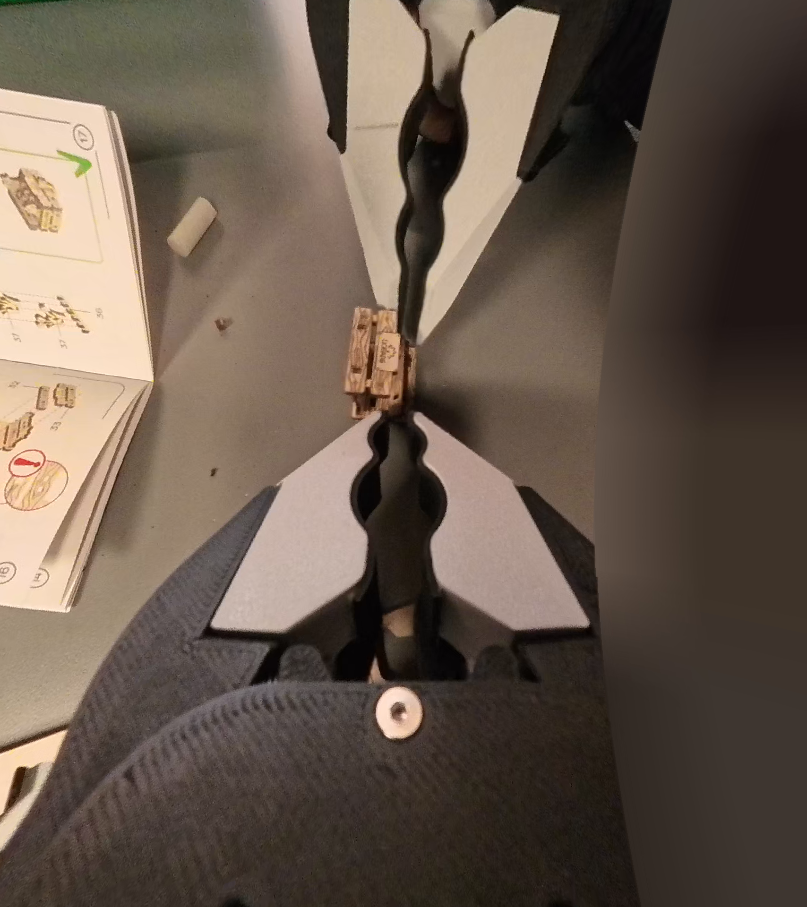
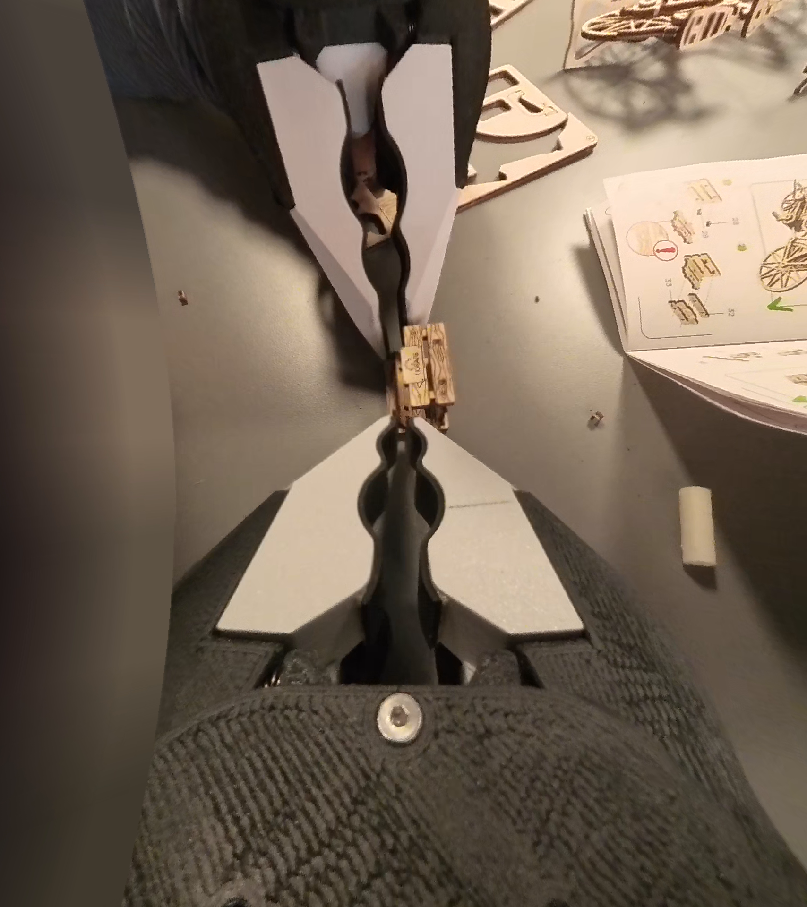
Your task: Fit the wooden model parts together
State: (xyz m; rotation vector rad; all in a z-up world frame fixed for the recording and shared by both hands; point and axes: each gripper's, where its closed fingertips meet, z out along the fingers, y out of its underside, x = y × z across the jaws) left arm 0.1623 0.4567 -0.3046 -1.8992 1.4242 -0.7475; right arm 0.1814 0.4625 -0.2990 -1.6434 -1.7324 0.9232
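Note:
A small wooden box-like assembly (image 1: 379,363) of engraved planks hangs above the grey table, held between the two grippers. My left gripper (image 1: 394,419) is shut on its near end in the left wrist view. My right gripper (image 1: 406,333) comes in from the top of that view and is shut on the far end. In the right wrist view the assembly (image 2: 426,378) sits just past my right gripper (image 2: 406,428), which is shut on it, and the left gripper (image 2: 394,343) meets it from above. The parts' joint is too small to make out.
An open instruction booklet (image 1: 48,343) (image 2: 735,294) lies on the table beside a white cylinder (image 1: 192,226) (image 2: 697,526). A cut-out wooden sheet (image 2: 529,142) and a wooden bicycle model (image 2: 686,24) lie farther back. Small wood scraps (image 1: 221,323) (image 2: 596,418) dot the table. My left and right fingertips are right by each other.

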